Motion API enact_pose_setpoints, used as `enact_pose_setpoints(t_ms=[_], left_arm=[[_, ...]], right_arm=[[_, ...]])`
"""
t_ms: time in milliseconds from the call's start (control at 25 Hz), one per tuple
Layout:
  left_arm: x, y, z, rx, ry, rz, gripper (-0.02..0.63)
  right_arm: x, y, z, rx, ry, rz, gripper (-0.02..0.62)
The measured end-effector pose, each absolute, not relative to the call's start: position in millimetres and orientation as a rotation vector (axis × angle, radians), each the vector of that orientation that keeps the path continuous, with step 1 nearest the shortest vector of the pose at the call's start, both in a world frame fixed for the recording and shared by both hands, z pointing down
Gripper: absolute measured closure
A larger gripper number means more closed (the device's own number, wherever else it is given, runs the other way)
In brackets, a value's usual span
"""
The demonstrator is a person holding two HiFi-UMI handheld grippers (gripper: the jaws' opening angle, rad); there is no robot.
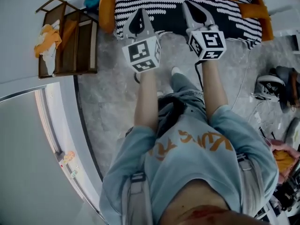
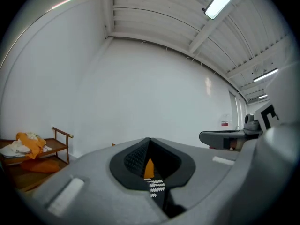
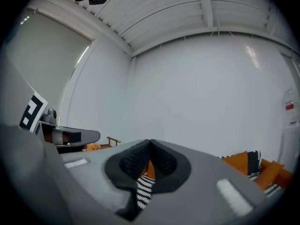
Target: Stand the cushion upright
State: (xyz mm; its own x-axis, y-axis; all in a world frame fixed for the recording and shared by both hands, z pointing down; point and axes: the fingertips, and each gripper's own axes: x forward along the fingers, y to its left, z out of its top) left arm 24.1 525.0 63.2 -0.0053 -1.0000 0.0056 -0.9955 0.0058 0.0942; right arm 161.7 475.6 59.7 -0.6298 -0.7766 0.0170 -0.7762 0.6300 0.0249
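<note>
1. While both of my arms reach forward in the head view, my left claw [image 1: 140,11] and my right claw [image 1: 185,4] point side by side at the striped cushion [image 1: 225,13], with their tips over its near edge; whether they touch it I cannot tell
2. Left claw, own view [image 2: 149,139]: the jaws are closed tip to tip and grip nothing; through the hollow behind the tips I see a sliver of orange above a patch of black-and-white stripes
3. Right claw, own view [image 3: 150,142]: the jaws likewise meet at the tips and are empty, with orange and striped fabric visible through the same hollow
4. Striped cushion: black with broken white lines, lying flat and wide, bordered by orange padding [image 1: 107,6] at its left, right and far sides
5. Marker cubes [image 1: 142,54] sit just behind each claw, above my wrists
6. Wooden rack [image 1: 75,43]: it stands on the grey floor [image 1: 112,93] to my left, well apart from the cushion, and carries an orange and white cloth [image 1: 47,41]; my left claw's view shows it low against the white wall [image 2: 140,93]
</note>
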Motion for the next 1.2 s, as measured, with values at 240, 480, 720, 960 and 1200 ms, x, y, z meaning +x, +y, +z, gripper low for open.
enact_pose_setpoints(t_ms=[240, 480, 720, 960, 1200], left_arm=[[67, 492, 49, 2.189, -2.173, -0.098, 0.595], [95, 457, 33, 2.208, -2.188, -0.095, 0.596], [113, 425, 26, 2.206, -2.207, -0.086, 0.595], [120, 404, 26, 2.2, -2.214, -0.062, 0.596], [128, 391, 28, 2.192, -2.224, -0.042, 0.595]], right_arm=[[196, 447, 50, 1.34, -2.815, -0.039, 0.592], [219, 414, 43, 1.315, -2.833, -0.045, 0.592], [239, 381, 40, 1.299, -2.852, -0.032, 0.592], [244, 359, 40, 1.27, -2.873, -0.018, 0.592], [253, 343, 44, 1.256, -2.888, 0.005, 0.592]])
